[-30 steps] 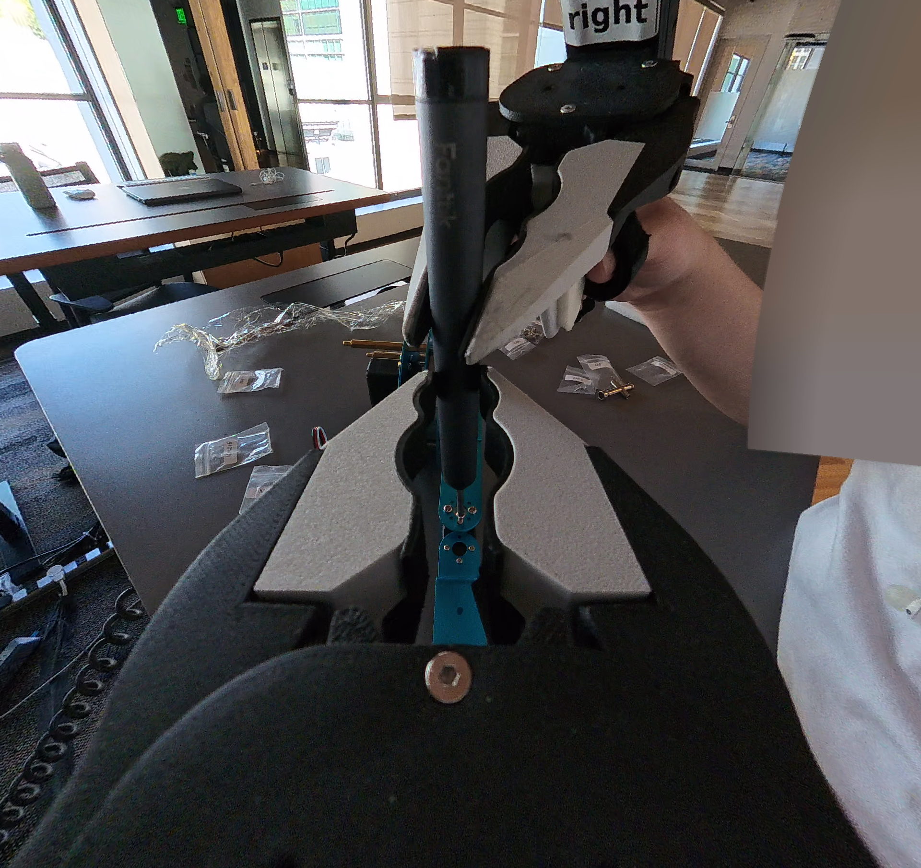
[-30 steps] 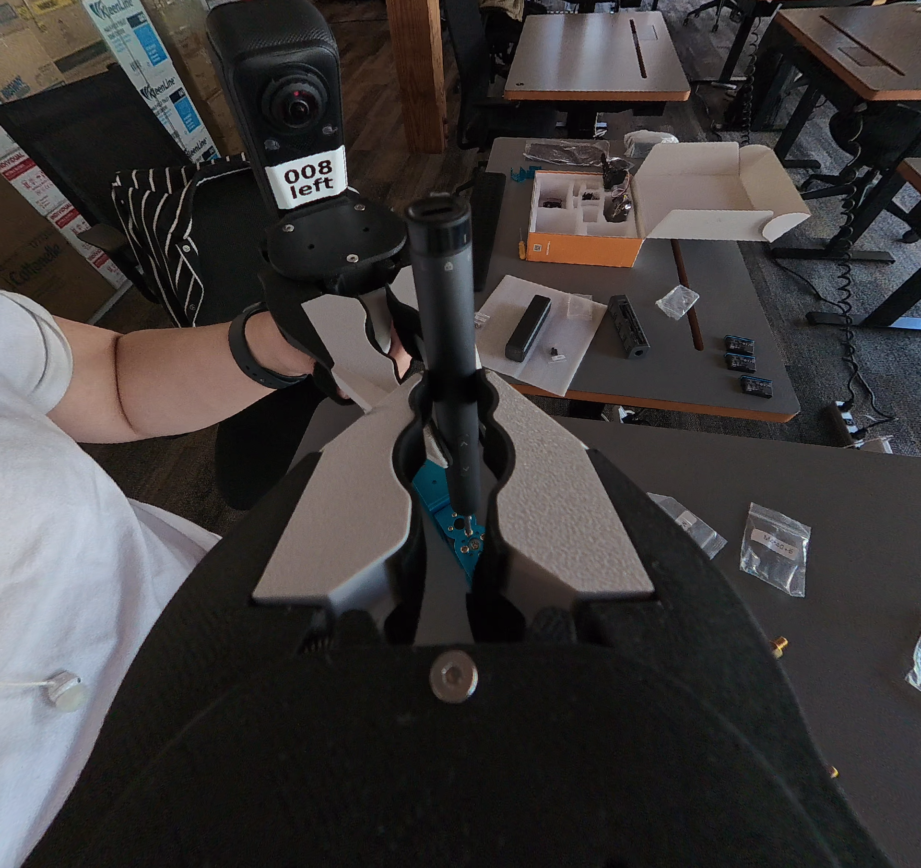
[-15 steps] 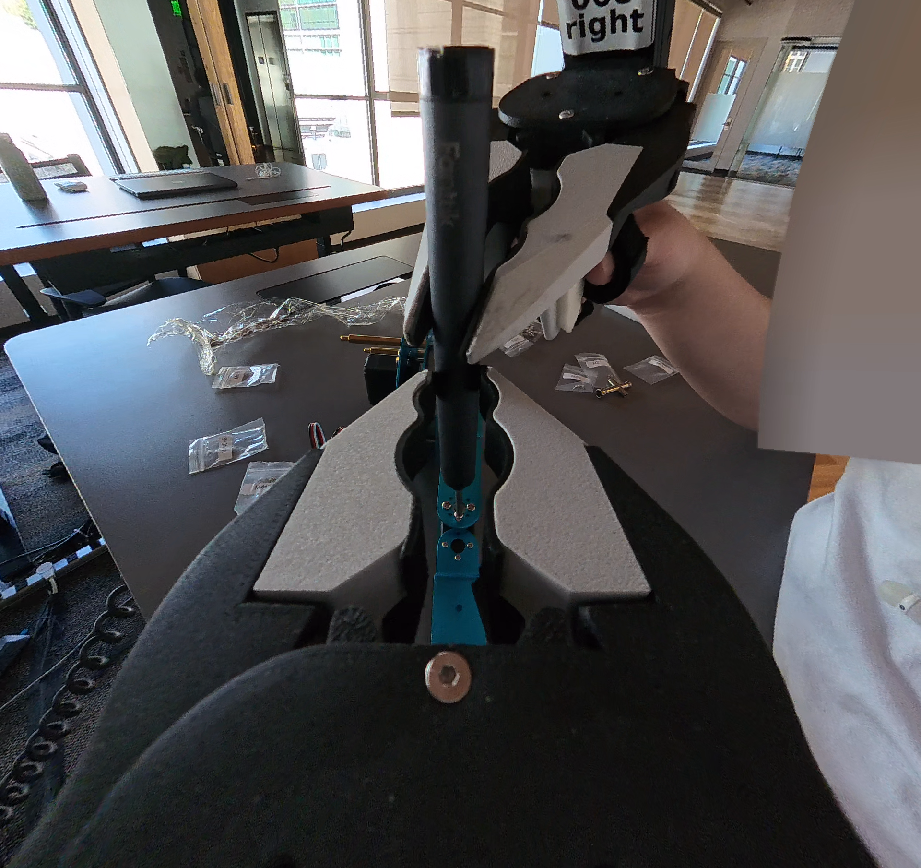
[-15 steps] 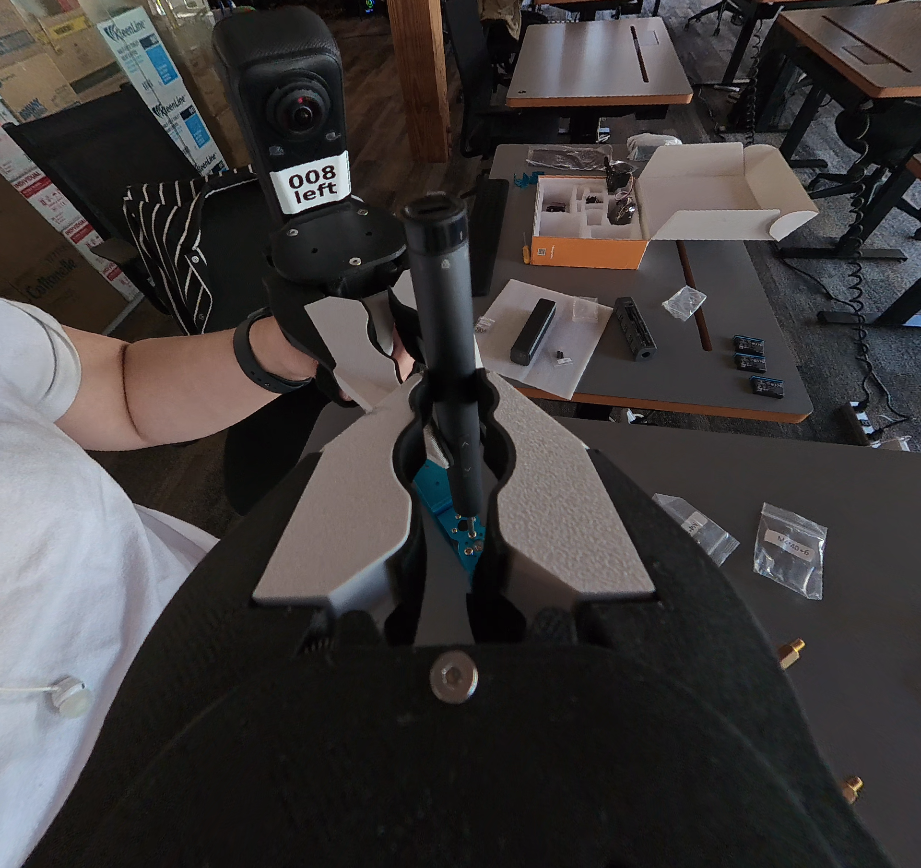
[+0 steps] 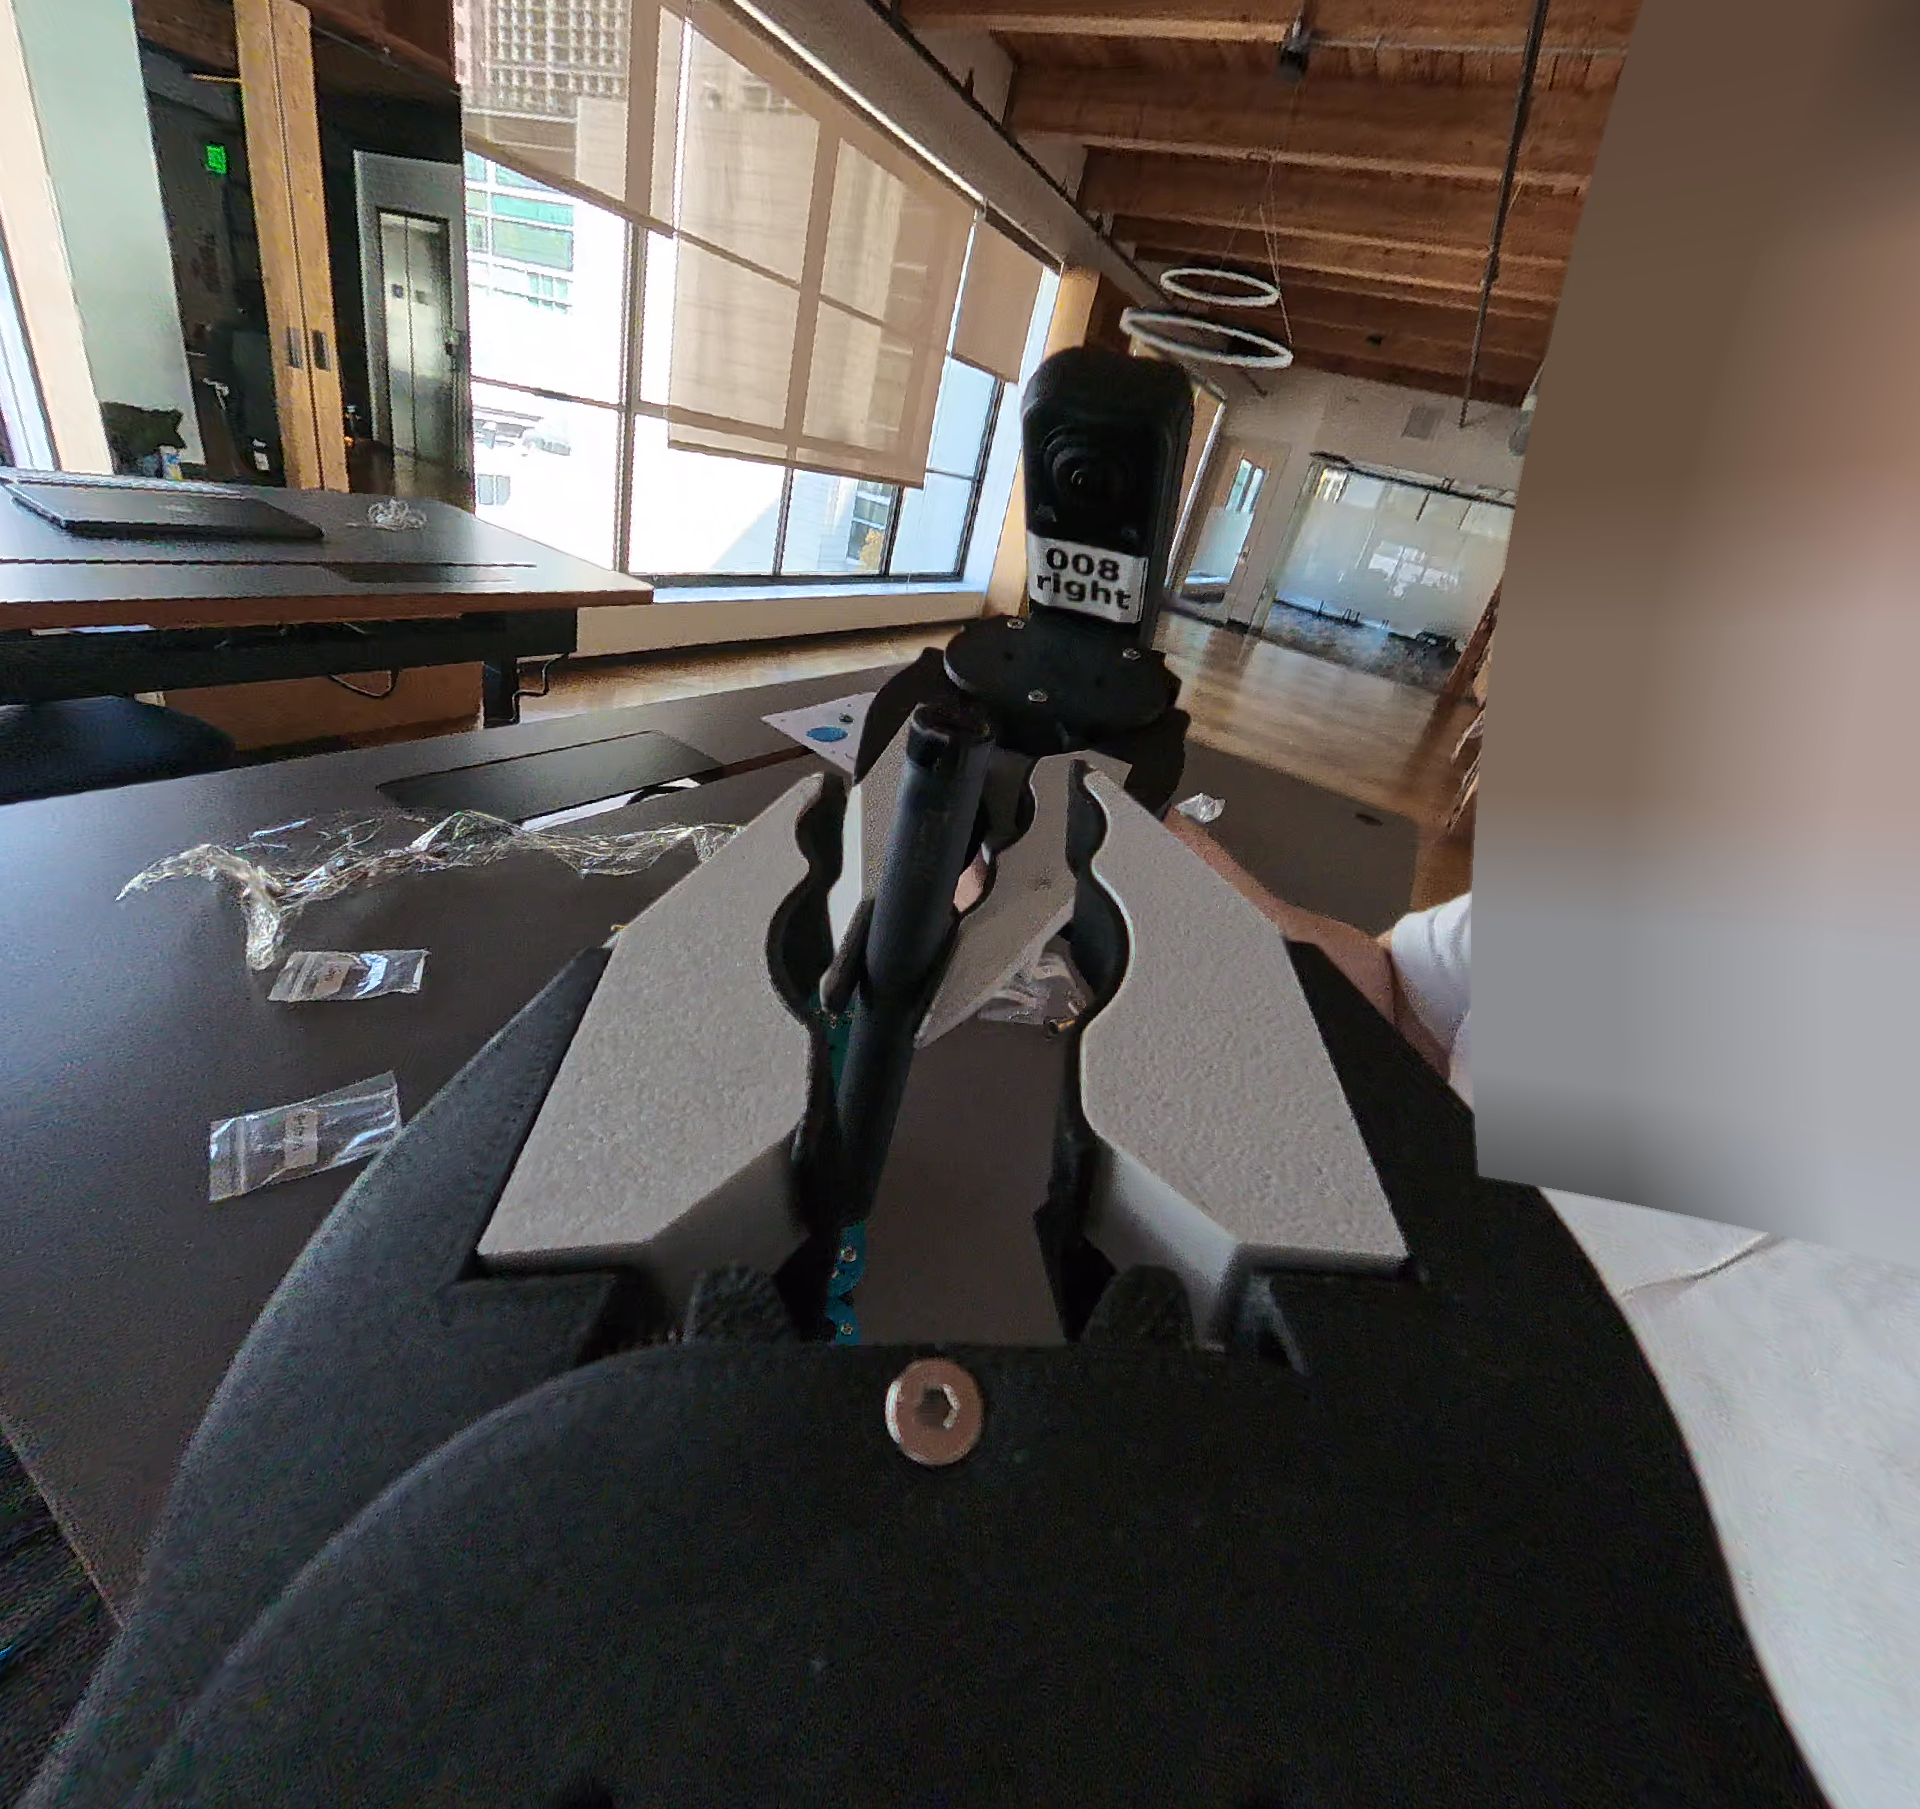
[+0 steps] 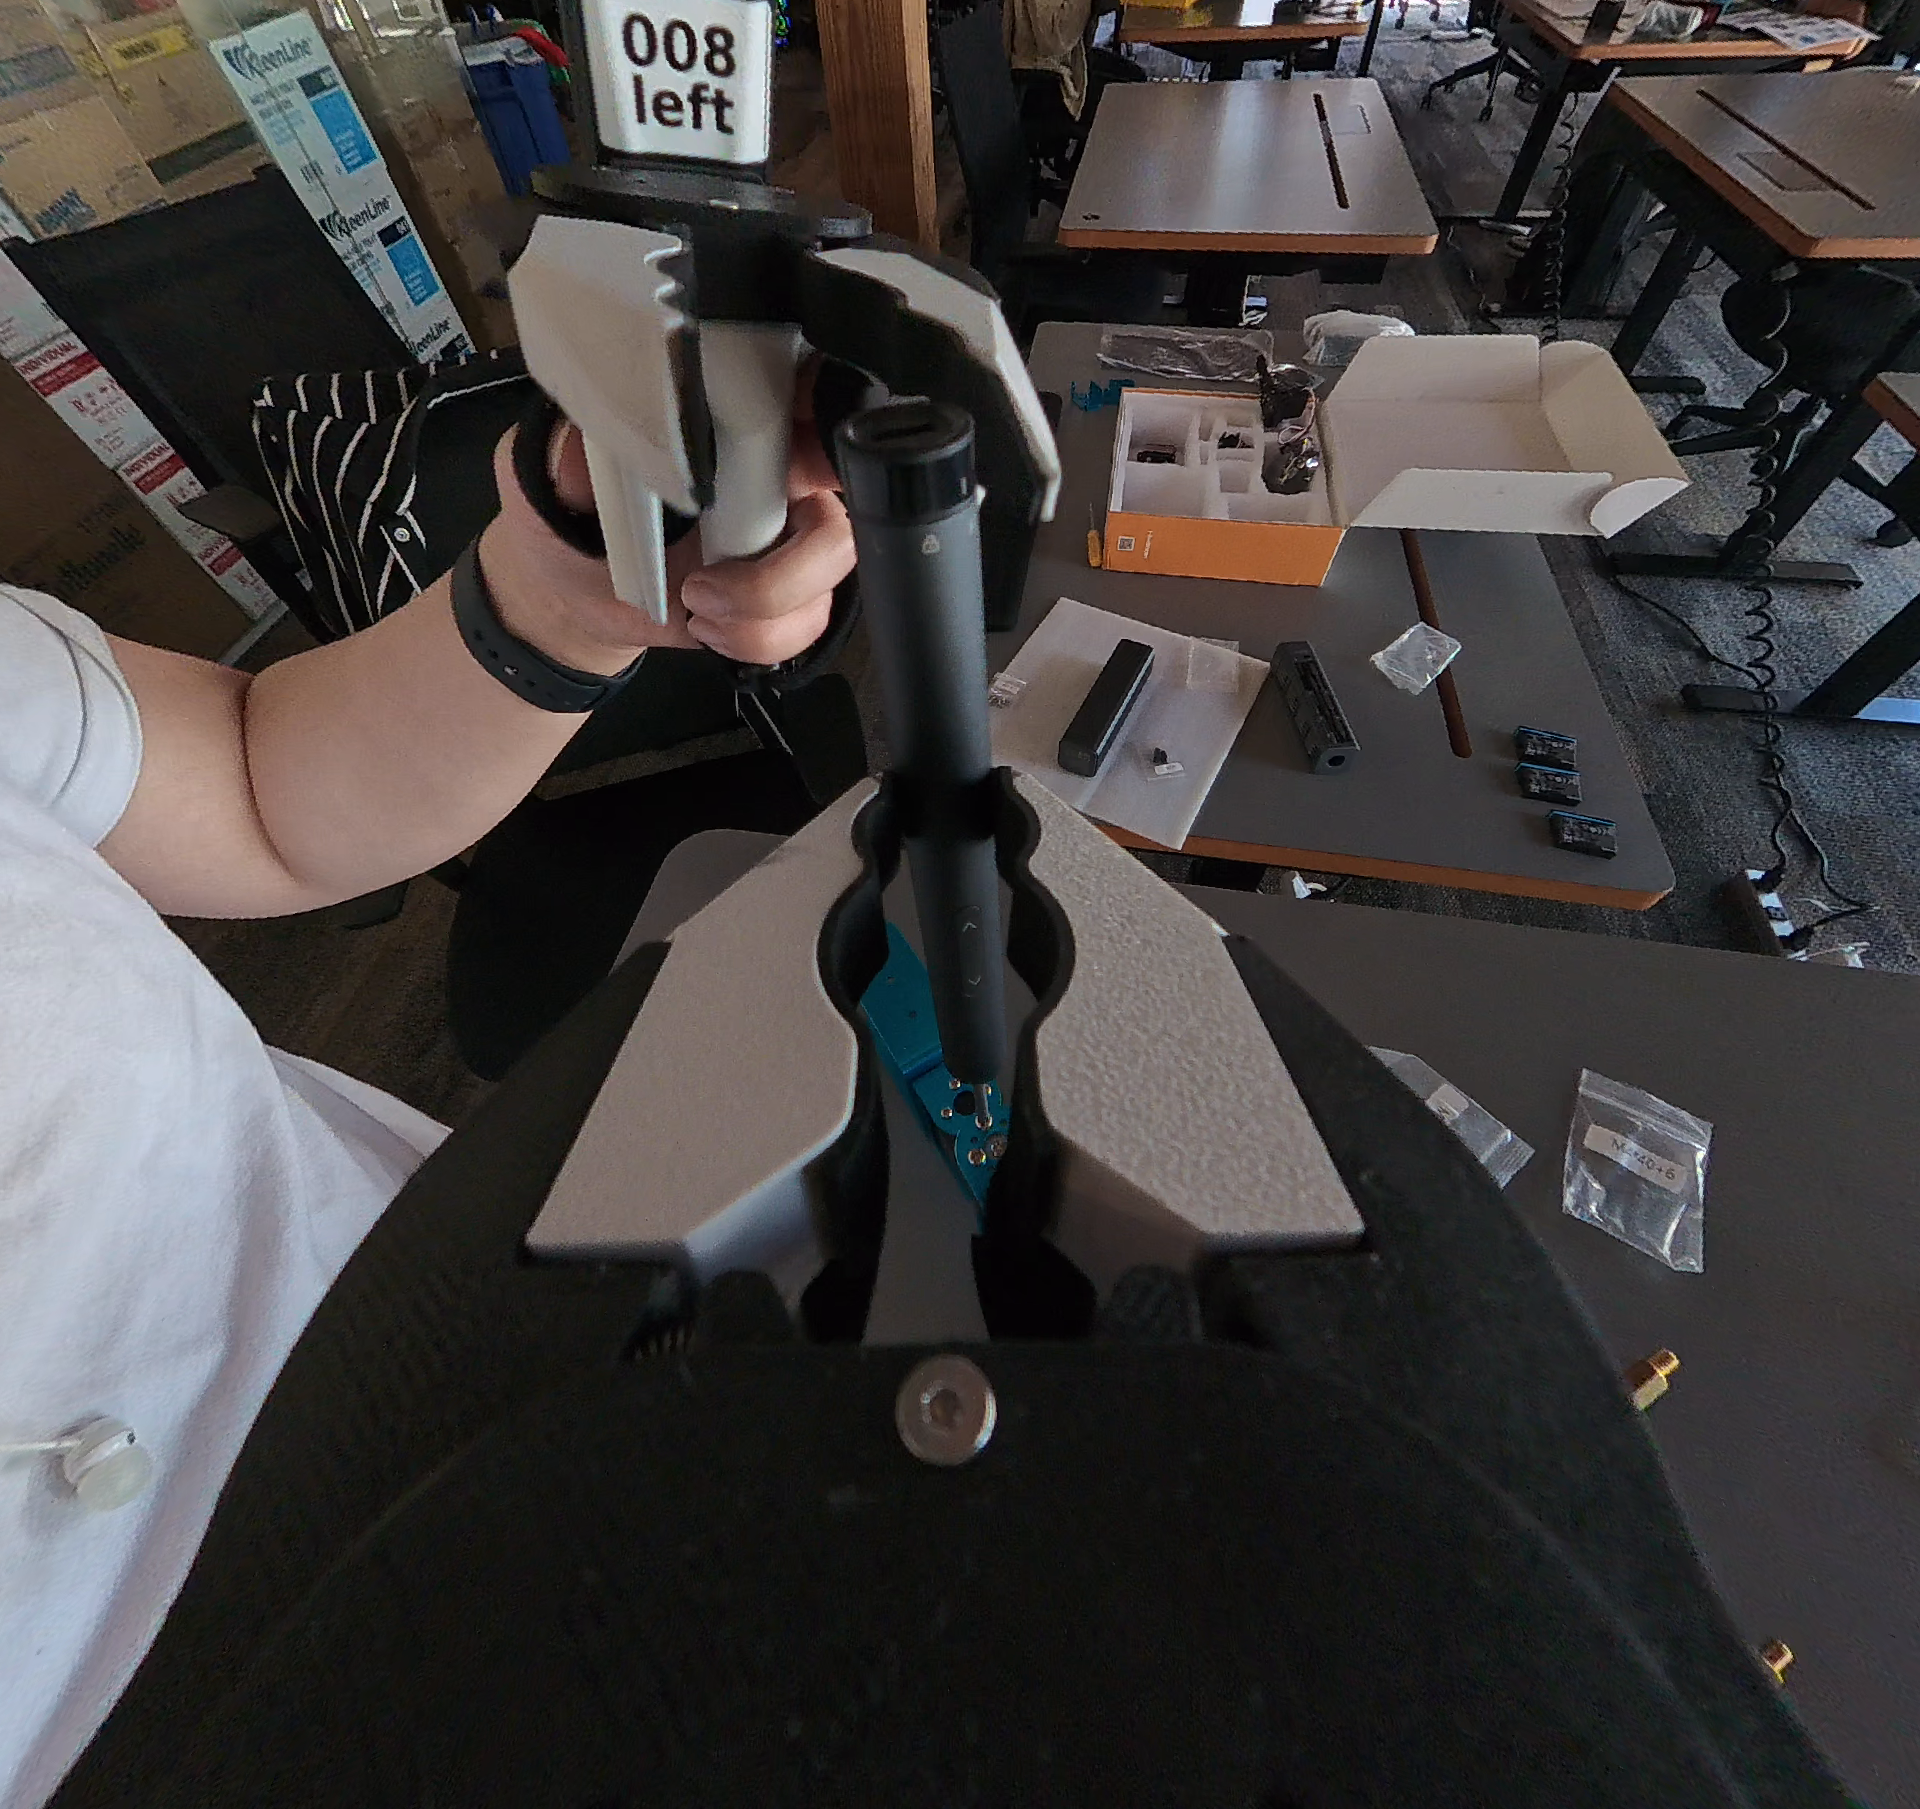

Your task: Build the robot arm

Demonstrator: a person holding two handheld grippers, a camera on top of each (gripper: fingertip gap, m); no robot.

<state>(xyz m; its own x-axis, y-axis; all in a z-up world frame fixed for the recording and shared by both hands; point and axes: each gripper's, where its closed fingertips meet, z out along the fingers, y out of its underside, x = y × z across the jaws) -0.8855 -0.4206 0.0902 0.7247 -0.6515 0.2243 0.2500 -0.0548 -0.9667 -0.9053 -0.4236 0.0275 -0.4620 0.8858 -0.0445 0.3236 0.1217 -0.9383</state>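
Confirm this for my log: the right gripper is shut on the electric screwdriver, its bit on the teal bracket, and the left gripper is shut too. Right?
Not quite: the left gripper is open, its fingers wide apart, as the left wrist view shows. The right gripper is indeed shut on the electric screwdriver, bit on the teal bracket.

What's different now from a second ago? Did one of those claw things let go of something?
The left gripper has opened, let go of the blue metal bracket and lifted up and away from it. Unchanged: the right gripper stays shut on the dark electric screwdriver, its tip still down on the bracket.
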